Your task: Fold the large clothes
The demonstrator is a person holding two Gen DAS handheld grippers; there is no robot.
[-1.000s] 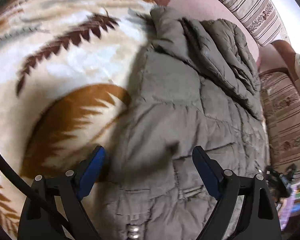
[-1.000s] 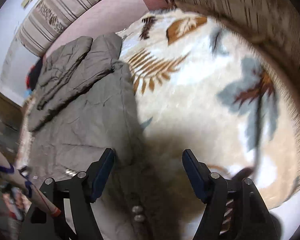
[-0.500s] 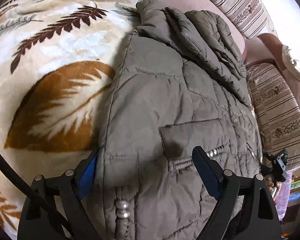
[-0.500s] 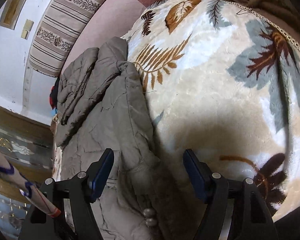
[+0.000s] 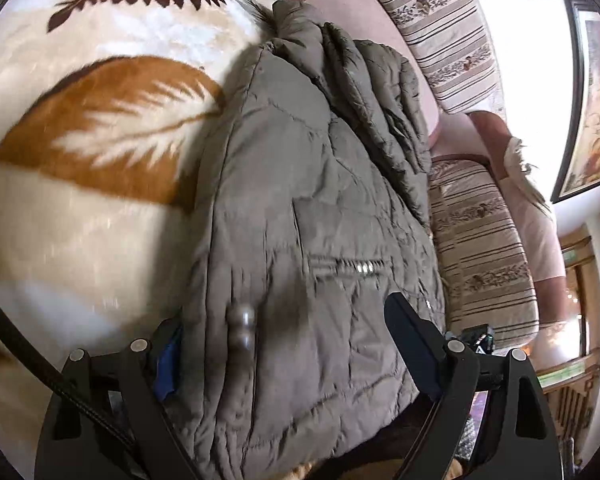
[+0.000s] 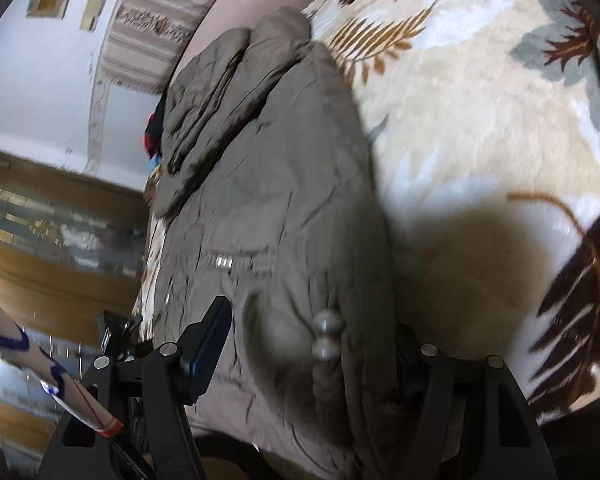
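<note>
An olive-grey quilted jacket (image 5: 308, 208) lies on a cream blanket with leaf prints (image 5: 80, 208); its sleeves are folded across the far end. It also shows in the right wrist view (image 6: 276, 200). My left gripper (image 5: 288, 332) is open, its jaws wide apart on either side of the jacket's near hem by two metal snaps (image 5: 242, 326). My right gripper (image 6: 308, 328) is open too, straddling the same hem, with its right finger hidden behind the cloth.
A striped sofa back (image 5: 440, 32) and seat cushion (image 5: 484, 248) run along the jacket's far side. A framed picture (image 5: 592, 112) hangs on the wall. The leaf blanket (image 6: 480, 120) spreads to the right. A wooden cabinet (image 6: 52, 248) stands at left.
Both grippers have pulled back towards the jacket's near hem, staying open. The hem and its snaps now lie between the jaws of each, and more of the room shows.
</note>
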